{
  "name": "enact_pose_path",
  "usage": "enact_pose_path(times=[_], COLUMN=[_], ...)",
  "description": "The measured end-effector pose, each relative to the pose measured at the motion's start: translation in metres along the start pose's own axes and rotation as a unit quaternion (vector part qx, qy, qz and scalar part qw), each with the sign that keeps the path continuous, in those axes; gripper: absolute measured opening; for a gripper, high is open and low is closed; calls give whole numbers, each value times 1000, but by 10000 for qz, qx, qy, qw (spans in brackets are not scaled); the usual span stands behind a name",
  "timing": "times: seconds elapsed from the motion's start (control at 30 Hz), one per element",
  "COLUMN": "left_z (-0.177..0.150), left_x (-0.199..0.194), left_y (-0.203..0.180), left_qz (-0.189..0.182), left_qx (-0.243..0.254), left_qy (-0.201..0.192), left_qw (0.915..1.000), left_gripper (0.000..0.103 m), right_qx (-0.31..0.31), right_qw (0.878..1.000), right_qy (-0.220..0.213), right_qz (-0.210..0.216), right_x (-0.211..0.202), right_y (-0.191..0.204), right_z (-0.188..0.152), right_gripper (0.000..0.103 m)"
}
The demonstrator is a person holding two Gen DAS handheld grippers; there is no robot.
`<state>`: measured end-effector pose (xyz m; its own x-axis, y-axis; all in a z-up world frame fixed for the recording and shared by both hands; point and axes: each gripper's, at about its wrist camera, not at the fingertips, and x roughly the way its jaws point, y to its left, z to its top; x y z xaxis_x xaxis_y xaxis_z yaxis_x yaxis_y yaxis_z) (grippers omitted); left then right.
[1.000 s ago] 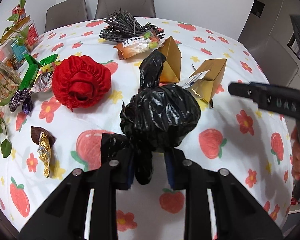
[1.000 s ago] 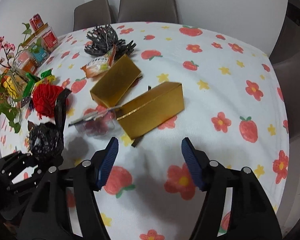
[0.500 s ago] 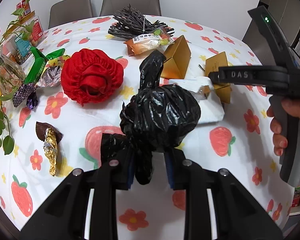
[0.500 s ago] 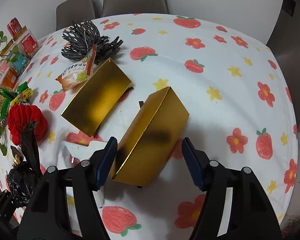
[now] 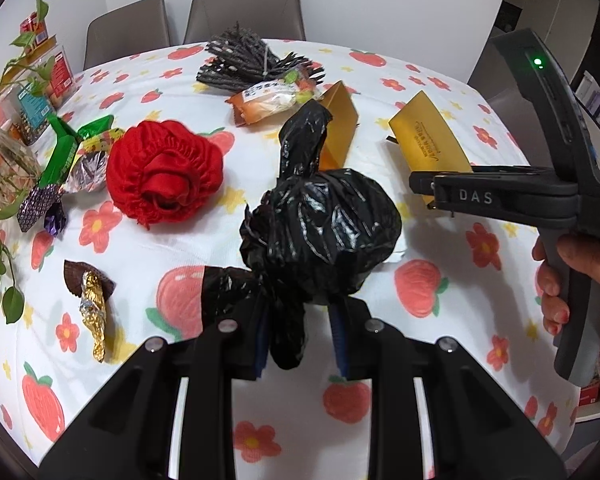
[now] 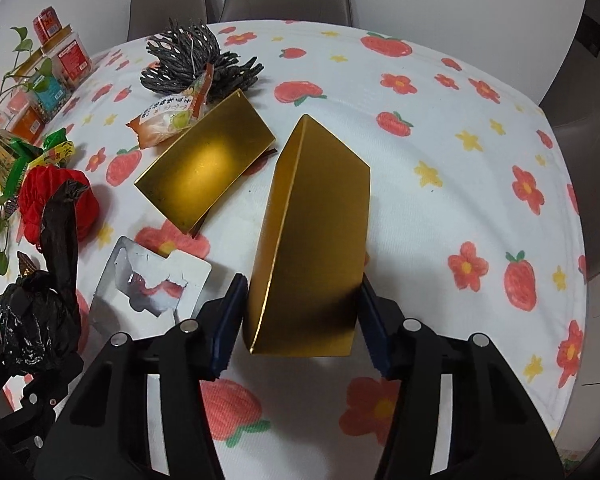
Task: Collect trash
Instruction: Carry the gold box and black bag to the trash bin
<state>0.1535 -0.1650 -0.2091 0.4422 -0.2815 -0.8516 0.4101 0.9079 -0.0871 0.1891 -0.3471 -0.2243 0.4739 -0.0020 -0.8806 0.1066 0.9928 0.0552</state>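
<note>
— Left gripper: clamped on the twisted neck of a black trash bag, crinkled glossy plastic, knotted into a lumpy ball, held above the tablecloth.

— And the right gripper?

— Blue-padded jaws spread around the near end of a gold box: smooth metallic card, wedge-shaped, tilted up. Cannot tell whether the pads press it.

— Count of gold boxes?

— Two. Second gold box lying flat just behind, open and shiny inside.

— Other trash?

— One white torn blister card beside the jaws, one orange snack packet, one gold foil wrapper. Also one ruffled red fabric rose, one bundle of dark twigs.
</note>
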Motion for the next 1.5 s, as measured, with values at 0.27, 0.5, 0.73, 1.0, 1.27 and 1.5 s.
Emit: enact_pose_path(times=[0.27,0.5,0.73,1.0,1.27,1.5], left_z=[7,4,-16,-52,-101,-131], left_x=[-14,-18,-24,-25,-1,54], left_y=[-37,-114,-237,-408,-556,-635], left_qz=[-354,-820,-1411,-1830,-2053,-2026], left_qx=[416,1139,1973,2618,2706,2918], left_qy=[-162,-118,-27,116,464,864], left_qw=[9984,9900,9701,9475,9394,9308], left_gripper=[26,26,26,26,26,26], right_qx=[281,906,1787,2508,2669,3048], right_qw=[9989,9934,9769,9539,9497,9424], right_qy=[-329,-419,-398,-280,69,134], right_qz=[-170,-566,-1107,-1624,-1639,-1375], right_x=[-52,-98,-146,-202,-207,-163], right_y=[-38,-108,-212,-347,-457,-525], right_z=[-24,-83,-175,-299,-384,-412], right_gripper=[51,51,51,42,36,35])
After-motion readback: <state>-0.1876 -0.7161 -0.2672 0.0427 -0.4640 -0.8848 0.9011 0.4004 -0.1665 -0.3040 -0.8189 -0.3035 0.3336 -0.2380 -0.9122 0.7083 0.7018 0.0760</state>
